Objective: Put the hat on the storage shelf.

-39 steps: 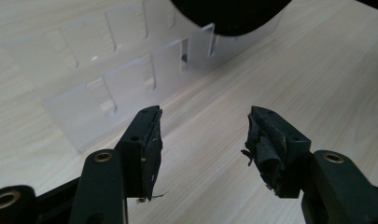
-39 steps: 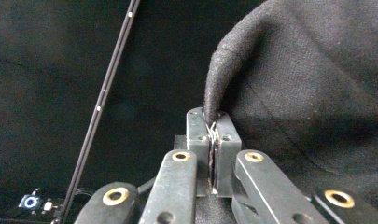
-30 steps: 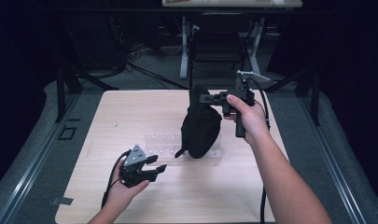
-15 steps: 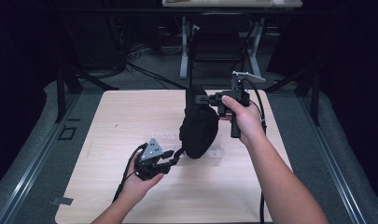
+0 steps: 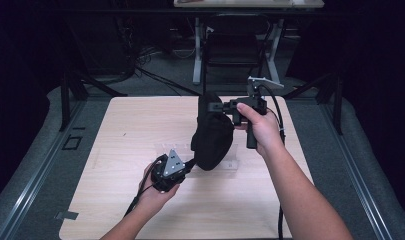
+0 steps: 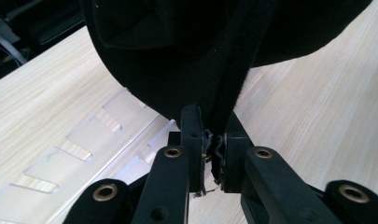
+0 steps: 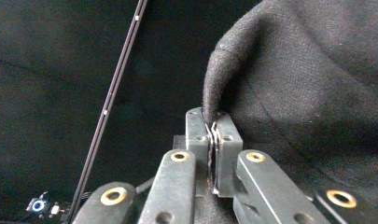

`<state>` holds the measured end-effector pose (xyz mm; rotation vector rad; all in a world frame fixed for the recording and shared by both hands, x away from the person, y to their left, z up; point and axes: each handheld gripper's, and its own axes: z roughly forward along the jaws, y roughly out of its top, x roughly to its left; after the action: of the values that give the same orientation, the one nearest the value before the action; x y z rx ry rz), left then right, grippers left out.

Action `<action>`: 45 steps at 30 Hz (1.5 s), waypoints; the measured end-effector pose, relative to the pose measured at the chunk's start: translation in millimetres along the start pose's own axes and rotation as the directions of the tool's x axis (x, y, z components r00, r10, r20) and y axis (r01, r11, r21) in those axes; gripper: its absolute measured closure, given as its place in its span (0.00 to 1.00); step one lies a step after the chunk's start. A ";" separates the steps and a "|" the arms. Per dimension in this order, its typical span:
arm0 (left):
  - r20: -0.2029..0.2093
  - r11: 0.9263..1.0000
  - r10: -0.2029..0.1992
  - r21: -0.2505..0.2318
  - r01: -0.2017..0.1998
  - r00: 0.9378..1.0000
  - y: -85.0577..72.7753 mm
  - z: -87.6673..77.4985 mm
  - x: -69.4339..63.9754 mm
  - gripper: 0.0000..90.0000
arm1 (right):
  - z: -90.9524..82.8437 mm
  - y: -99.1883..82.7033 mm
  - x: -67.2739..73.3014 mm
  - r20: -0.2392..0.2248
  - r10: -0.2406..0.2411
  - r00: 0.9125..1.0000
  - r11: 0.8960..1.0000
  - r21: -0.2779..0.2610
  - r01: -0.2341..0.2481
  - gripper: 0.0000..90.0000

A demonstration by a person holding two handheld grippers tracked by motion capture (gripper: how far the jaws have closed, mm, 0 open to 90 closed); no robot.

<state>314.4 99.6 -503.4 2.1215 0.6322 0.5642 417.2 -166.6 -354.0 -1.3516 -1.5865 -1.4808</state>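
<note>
A black cloth cap hangs above the middle of the wooden table. My right gripper holds its top edge, jaws shut on a fold of the black fabric. My left gripper is at the cap's lower left, jaws shut on a black strap that hangs from the cap. The right gripper pinches the cloth edge between its pads.
A clear plastic slotted rack lies flat on the table under the cap, also seen as a clear slotted rack behind the left jaws. A chair and table legs stand beyond the far edge. Dark floor surrounds the table.
My left gripper has moved right and forward from the table's lower left to the cap's bottom and shut on its strap. The right gripper has held the cap up, shifting slightly left.
</note>
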 end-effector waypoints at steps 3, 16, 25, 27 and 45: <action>-0.002 1.000 -0.001 -0.006 0.001 1.000 -2.1 -0.5 1.1 0.94 | 0.0 -0.5 1.9 -0.019 -0.005 1.000 1.000 -0.004 0.005 0.91; -0.019 1.000 0.023 0.013 -0.023 1.000 -7.2 0.5 1.8 0.94 | -35.2 -3.4 5.7 0.019 -0.052 0.998 0.997 -0.061 0.053 0.86; -0.007 1.000 0.002 0.006 -0.002 1.000 -8.0 0.7 4.6 0.94 | -40.2 -6.5 9.1 0.021 -0.059 0.998 0.996 -0.065 0.060 0.86; -0.002 1.000 -0.002 0.006 0.002 1.000 -8.3 0.6 5.9 0.94 | -41.7 -7.5 10.3 0.019 -0.065 0.998 0.996 -0.063 0.066 0.85; 0.045 0.995 -0.102 0.026 0.101 0.994 -32.0 8.1 17.3 0.94 | -48.4 -9.3 9.8 0.025 -0.073 0.997 0.995 -0.062 0.075 0.85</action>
<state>324.9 122.4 -531.0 2.1051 0.7192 0.4518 395.0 -208.6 -338.0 -1.3623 -1.6324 -1.5770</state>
